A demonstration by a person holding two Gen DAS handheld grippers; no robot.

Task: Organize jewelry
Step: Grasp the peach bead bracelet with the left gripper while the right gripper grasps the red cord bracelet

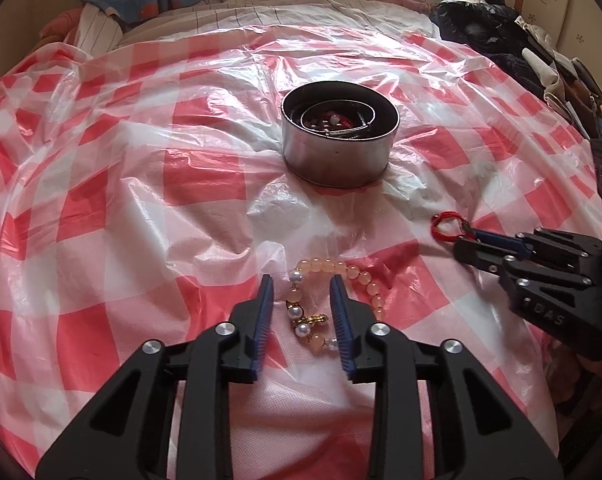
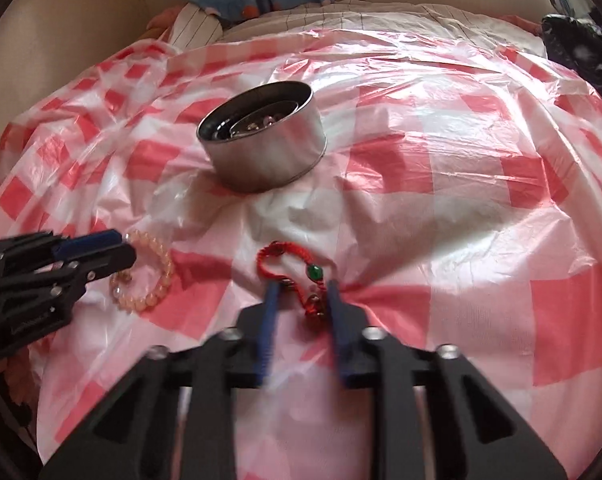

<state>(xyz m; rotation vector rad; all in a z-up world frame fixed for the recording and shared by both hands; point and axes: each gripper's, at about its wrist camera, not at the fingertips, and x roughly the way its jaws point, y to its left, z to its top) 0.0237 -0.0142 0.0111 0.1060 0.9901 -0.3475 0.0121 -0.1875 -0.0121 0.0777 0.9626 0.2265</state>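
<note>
Your right gripper (image 2: pixel 301 292) is motion-blurred, so its hold on the red cord bracelet (image 2: pixel 297 276) between the jaws is unclear; beyond them, the round metal tin (image 1: pixel 339 156) holds indistinct items.

Red-check plastic sheet (image 1: pixel 113 208), dark clothes pile (image 1: pixel 501 40)

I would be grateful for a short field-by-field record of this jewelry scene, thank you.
surface: red-checked plastic sheet
container: round metal tin, jewelry already inside
left gripper: open, straddling the bead bracelet lying on the sheet
right gripper: jaws around the red cord bracelet; blurred, grip unclear
outside tin: both bracelets
</note>
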